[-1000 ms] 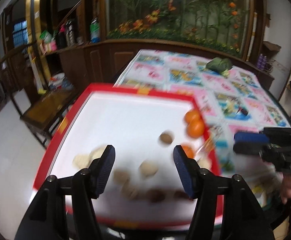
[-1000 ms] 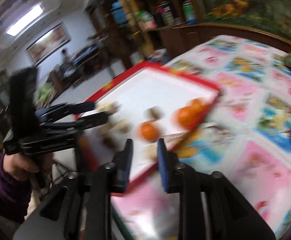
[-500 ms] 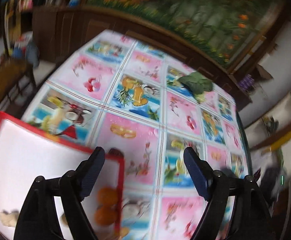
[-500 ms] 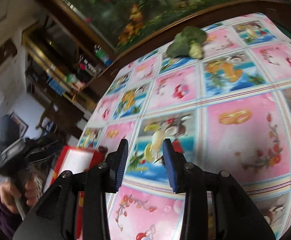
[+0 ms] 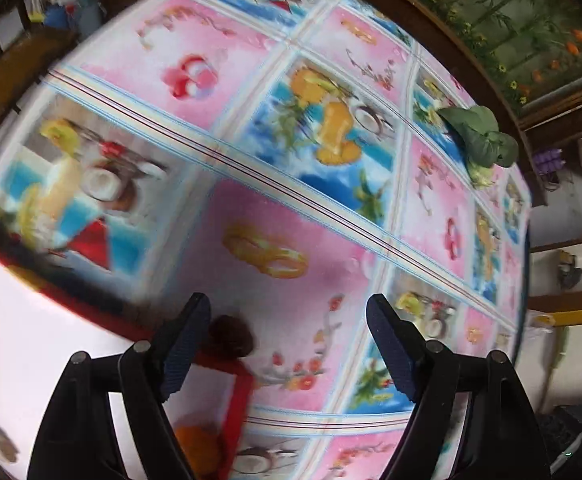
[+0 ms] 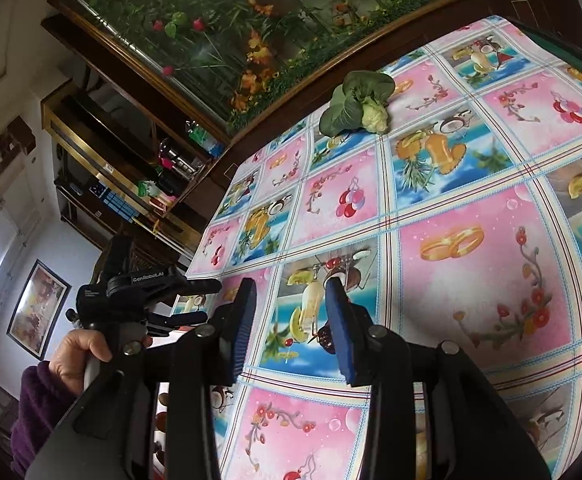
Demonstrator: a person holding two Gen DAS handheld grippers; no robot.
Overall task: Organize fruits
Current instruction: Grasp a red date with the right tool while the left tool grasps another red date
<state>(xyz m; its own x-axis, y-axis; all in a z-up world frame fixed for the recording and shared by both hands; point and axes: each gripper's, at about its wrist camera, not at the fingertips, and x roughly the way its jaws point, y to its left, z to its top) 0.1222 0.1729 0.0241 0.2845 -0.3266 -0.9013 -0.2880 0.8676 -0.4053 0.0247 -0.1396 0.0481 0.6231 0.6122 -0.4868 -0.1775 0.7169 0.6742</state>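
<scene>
Patterned tablecloth | leafy greens far edge | both hand-held grippers empty: left wide, right narrower

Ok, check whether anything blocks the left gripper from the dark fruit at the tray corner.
Nothing visible does. The dark fruit lies just beside the left fingertip of the left gripper, by the corner of the red tray, and the jaws stand wide open. The blur hides whether it is on the rim or off it.

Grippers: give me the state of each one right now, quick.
Left gripper: open wide, holding nothing.
Right gripper: open, narrower gap, holding nothing.
</scene>
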